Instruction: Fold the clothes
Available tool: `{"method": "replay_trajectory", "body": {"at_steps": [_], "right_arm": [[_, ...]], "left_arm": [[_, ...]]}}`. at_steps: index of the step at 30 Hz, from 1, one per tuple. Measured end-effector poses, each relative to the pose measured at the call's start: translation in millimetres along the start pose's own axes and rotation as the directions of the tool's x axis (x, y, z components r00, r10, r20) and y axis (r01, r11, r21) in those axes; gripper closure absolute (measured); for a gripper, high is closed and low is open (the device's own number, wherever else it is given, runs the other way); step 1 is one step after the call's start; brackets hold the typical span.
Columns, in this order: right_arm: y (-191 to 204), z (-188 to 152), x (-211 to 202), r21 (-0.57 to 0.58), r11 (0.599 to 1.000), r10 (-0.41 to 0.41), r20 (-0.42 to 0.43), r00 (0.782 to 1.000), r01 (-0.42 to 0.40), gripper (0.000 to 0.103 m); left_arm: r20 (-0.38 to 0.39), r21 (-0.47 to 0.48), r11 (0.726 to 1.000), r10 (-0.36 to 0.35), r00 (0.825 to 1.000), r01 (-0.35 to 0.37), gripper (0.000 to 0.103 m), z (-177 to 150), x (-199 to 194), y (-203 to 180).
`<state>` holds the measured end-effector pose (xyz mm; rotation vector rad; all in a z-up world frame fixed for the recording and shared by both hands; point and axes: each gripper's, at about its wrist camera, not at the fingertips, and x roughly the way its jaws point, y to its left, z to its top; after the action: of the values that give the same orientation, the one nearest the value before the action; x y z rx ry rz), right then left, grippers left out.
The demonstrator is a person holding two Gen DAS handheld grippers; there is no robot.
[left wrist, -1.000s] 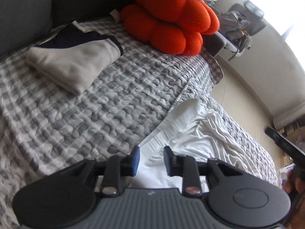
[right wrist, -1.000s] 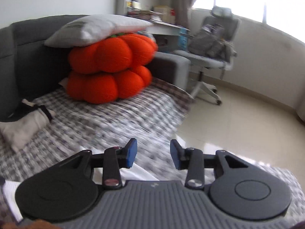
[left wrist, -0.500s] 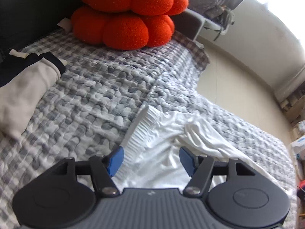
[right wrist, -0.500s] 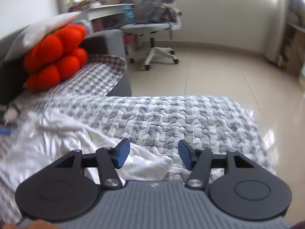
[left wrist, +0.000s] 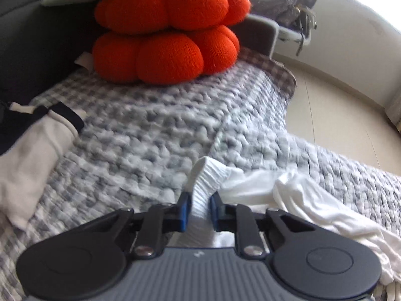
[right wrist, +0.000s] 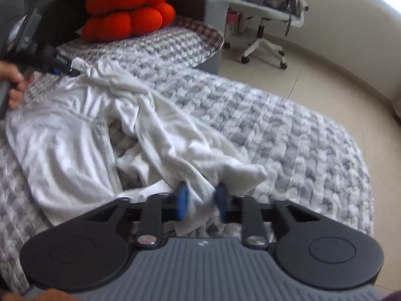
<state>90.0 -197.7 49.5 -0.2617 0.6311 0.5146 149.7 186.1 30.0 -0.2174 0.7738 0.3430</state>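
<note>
So far left on the grey checked quilt (left wrist: 155, 130) there's a folded cream garment (left wrist: 30, 155) with a dark navy part, lying apart from everything else. Behind it, up against the sofa back, two orange puffy cushions (left wrist: 165, 25) are stacked with a pale pillow on top.

Moving right, the left claw (left wrist: 199, 212) is clenched on the ribbed elastic waistband of the white garment (left wrist: 288, 193), which bunches up between the blue pads. The rest of that white garment trails off to the right across the quilt, all rumpled.

From the right wrist view you can see the same garment spread crumpled over the quilt, with the left claw (right wrist: 59, 69) and the hand (right wrist: 12, 82) holding it at the far end. The right claw (right wrist: 200, 200) is pinching the near end of the cloth, fabric gathered between its pads; it's a bit blurred though. Off to the right, an office chair (right wrist: 270, 20) stands on the pale floor.
</note>
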Motion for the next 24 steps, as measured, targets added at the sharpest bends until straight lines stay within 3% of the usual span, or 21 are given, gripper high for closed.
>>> {"method": "replay_trajectory", "body": {"at_steps": [5,9,15,16,19,22,24], "right_arm": [[4.3,9.3,-11.2,0.009,0.997,-0.076,0.087,0.993,0.075,0.084],[7.8,16.8,-20.2,0.022,0.991,-0.136,0.156,0.978,0.134,0.084],[21.8,23.7,-37.9,-0.025,0.975,-0.206,0.248,0.946,0.219,0.085],[24.3,24.3,-39.4,-0.034,0.970,-0.223,0.266,0.938,0.240,0.085],[26.6,25.8,-44.1,-0.040,0.932,-0.328,0.330,0.885,0.360,0.098],[18.8,26.0,-48.0,-0.014,0.907,-0.386,0.365,0.847,0.420,0.098],[9.1,24.4,-35.8,-0.014,0.936,-0.333,0.289,0.898,0.352,0.098]], "left_arm": [[0.105,-0.065,0.996,0.068,0.992,-0.062,0.088,13.6,-22.6,26.7],[0.105,-0.131,0.986,0.122,0.987,-0.108,0.088,15.6,-23.1,52.9],[0.080,-0.158,0.982,0.115,0.990,-0.101,0.088,13.0,-12.7,64.4],[0.083,-0.154,0.983,0.116,0.990,-0.102,0.088,12.6,-11.6,63.1],[0.090,-0.142,0.985,0.112,0.990,-0.098,0.088,11.5,-8.5,59.2],[0.089,-0.125,0.988,0.101,0.991,-0.090,0.088,10.5,-5.2,55.0],[0.083,-0.122,0.989,0.099,0.992,-0.088,0.088,9.8,-3.3,53.5]]}}
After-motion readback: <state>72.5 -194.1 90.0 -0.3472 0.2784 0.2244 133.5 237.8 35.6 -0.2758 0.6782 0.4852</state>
